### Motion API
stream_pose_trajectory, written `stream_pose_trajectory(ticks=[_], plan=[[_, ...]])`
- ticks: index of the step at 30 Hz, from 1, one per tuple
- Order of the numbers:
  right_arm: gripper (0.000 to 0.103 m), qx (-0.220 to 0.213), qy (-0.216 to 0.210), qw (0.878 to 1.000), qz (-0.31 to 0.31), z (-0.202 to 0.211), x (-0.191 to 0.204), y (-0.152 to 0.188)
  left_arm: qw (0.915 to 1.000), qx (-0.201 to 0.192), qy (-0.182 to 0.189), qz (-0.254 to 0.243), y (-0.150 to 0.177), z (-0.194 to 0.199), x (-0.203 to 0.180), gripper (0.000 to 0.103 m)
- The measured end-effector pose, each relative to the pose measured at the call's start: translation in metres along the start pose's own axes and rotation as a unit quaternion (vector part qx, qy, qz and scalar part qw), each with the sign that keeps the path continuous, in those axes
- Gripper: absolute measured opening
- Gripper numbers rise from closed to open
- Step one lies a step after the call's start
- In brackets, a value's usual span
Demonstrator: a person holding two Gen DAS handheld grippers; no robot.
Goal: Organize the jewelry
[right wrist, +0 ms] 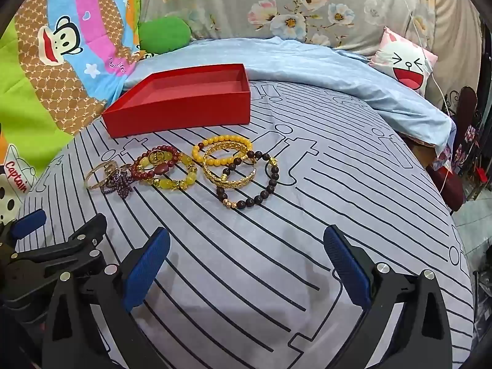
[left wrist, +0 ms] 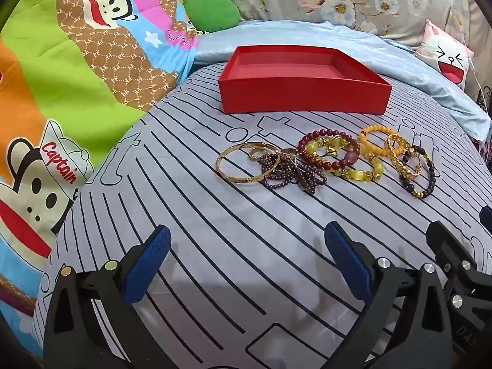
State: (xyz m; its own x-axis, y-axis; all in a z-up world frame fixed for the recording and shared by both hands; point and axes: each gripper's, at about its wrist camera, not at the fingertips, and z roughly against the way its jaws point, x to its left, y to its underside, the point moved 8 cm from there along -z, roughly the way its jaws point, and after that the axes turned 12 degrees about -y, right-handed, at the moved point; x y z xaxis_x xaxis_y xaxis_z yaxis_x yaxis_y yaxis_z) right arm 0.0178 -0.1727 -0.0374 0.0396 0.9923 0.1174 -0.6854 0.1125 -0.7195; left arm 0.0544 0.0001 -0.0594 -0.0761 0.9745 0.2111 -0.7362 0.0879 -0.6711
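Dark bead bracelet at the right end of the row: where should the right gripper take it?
Grip the dark bead bracelet on its near arc, coming from above. It lies flat, and that arc lies bare on the sheet while its far side crosses the gold bangles.

This is a bedroom in a home. The scene is set on a bed with a grey line-patterned sheet, a cartoon monkey quilt, a floral pillow, a folded light blue blanket and a small laughing-face cushion. Tiled floor shows past the bed's right edge.

Bracelets heaped before empty red box; right tongs agape.
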Motion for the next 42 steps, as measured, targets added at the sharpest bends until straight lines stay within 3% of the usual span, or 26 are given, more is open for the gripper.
stream_pose_trajectory(ticks=[42], plan=[[0.096,0.001,-0.006,1.000,-0.005,-0.0001,0.0000,0.0002,1.0000,-0.006,-0.005,-0.003,-0.0014,-0.0002,-0.0012,0.095]])
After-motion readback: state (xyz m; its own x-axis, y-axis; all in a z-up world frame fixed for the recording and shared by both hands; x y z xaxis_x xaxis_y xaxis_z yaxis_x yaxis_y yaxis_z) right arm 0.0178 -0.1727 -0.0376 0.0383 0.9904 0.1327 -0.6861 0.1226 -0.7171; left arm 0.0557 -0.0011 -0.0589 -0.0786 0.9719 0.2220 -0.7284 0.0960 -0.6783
